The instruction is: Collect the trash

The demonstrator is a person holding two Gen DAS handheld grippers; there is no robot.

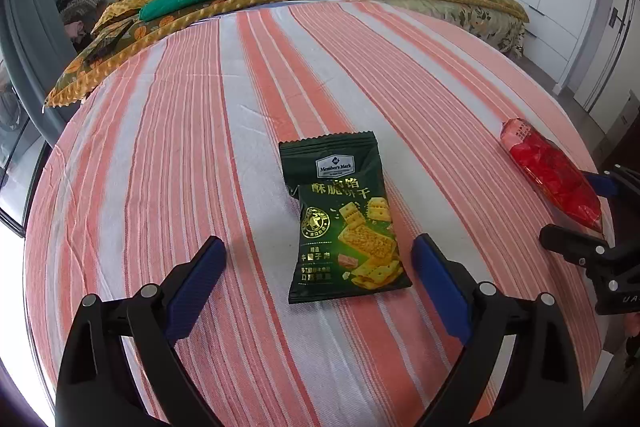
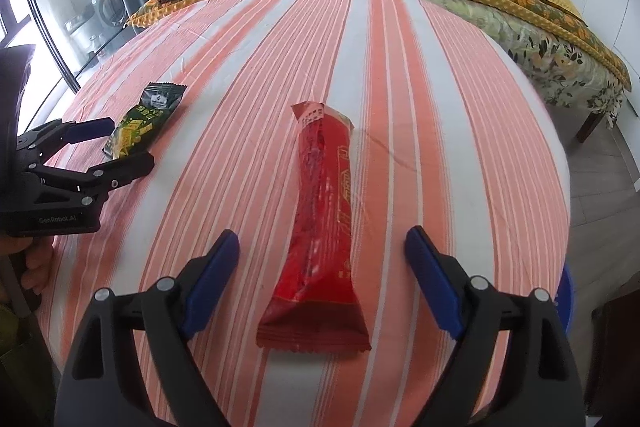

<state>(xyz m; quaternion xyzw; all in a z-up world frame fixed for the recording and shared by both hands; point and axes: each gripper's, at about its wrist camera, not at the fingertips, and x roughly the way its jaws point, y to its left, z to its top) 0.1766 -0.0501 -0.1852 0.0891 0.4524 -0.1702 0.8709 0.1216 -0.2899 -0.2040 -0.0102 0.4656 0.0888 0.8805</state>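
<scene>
Lying on one striped sheet (image 1: 200,147), two wrappers (image 1: 344,219) (image 2: 324,227) front two released tools (image 1: 318,267) (image 2: 322,259).

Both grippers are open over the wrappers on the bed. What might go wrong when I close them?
1. The flat dark green cracker packet lies on the soft striped bedsheet; the left gripper may pinch fabric with it.
2. The long red crinkly wrapper lies lengthwise between the right gripper fingers, so the thin film may slip or buckle.
</scene>
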